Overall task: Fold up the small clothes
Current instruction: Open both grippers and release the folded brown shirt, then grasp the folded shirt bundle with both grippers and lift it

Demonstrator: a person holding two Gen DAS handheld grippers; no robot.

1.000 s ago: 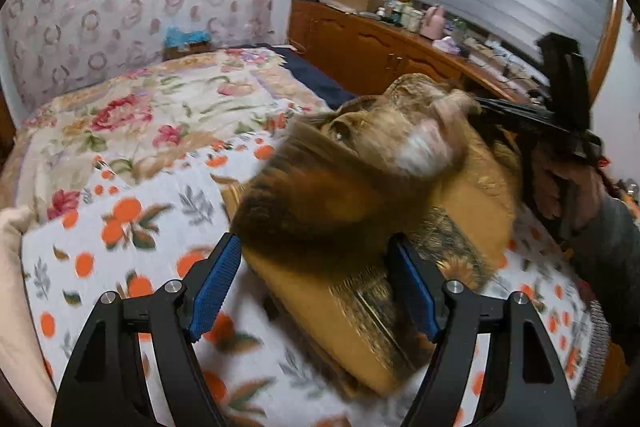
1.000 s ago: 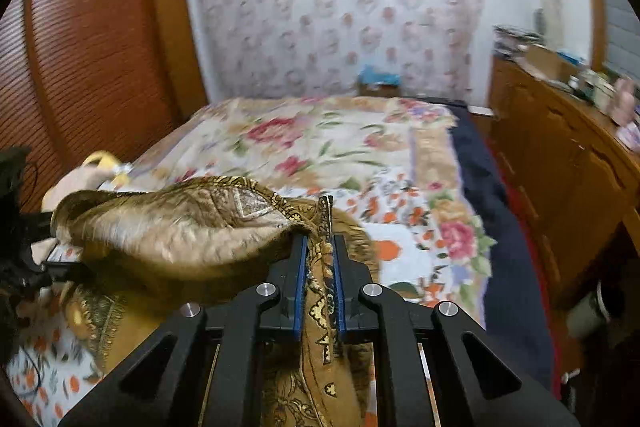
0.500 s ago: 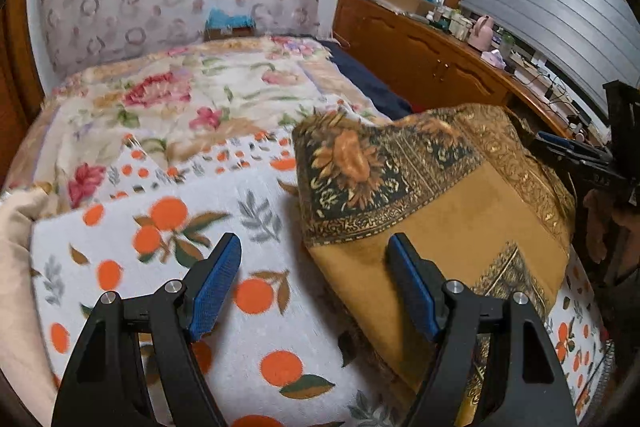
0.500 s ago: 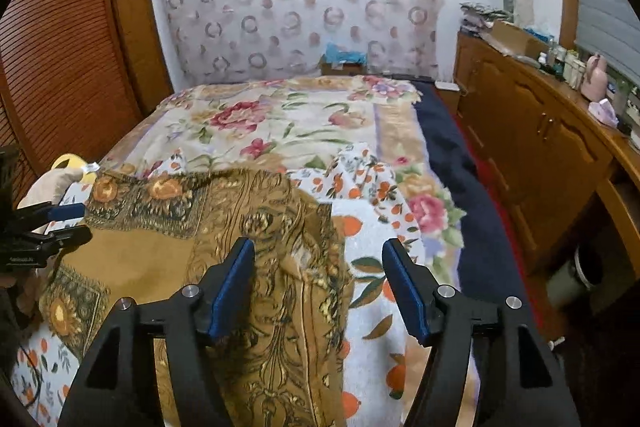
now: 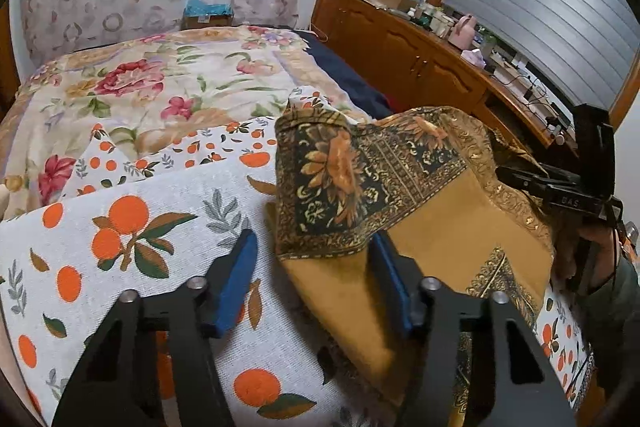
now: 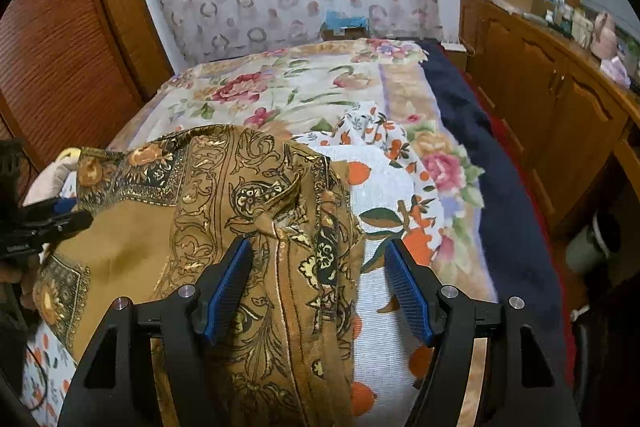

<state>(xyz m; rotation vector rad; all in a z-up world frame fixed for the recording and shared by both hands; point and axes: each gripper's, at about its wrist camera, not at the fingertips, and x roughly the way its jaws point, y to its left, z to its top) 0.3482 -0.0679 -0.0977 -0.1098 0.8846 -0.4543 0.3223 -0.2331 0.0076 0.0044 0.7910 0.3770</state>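
A mustard-brown patterned cloth (image 5: 432, 223) lies folded over on the orange-print towel (image 5: 132, 227) on the bed; it also shows in the right wrist view (image 6: 256, 211). My left gripper (image 5: 314, 247) is open, its jaws standing on either side of the cloth's near corner, empty. My right gripper (image 6: 318, 249) is open over the cloth's right edge, empty. Each gripper shows at the edge of the other's view: the right one (image 5: 560, 187), the left one (image 6: 48, 223).
A floral bedspread (image 5: 160, 83) covers the far bed, with a dark blue blanket (image 6: 480, 131) along its right side. A wooden cabinet (image 6: 552, 87) with clutter runs on the right. A wooden door (image 6: 60, 39) stands at the left.
My right gripper opened and let go of the cloth. The cloth, lifted and moving a second ago, now lies folded flat on the towel. My left gripper moved closer over its corner.
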